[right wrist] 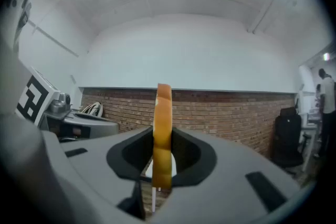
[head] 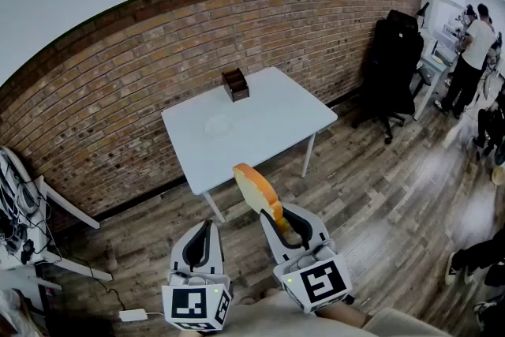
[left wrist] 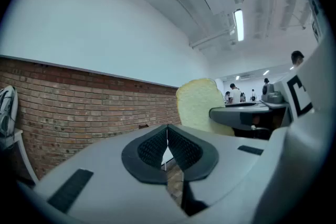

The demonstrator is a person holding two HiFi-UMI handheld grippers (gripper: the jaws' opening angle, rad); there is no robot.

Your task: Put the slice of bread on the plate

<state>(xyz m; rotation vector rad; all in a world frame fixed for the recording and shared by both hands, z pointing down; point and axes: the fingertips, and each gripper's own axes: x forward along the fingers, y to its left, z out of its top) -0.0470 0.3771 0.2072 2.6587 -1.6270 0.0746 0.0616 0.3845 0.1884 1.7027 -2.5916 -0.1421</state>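
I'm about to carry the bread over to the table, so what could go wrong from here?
1. The right gripper grips only one end of the slice of bread, and most of it sticks out past the jaws on edge. It could sag, tear or slip out on the way.
2. The plate is white on a white table and hard to make out, so the bread may land beside it.
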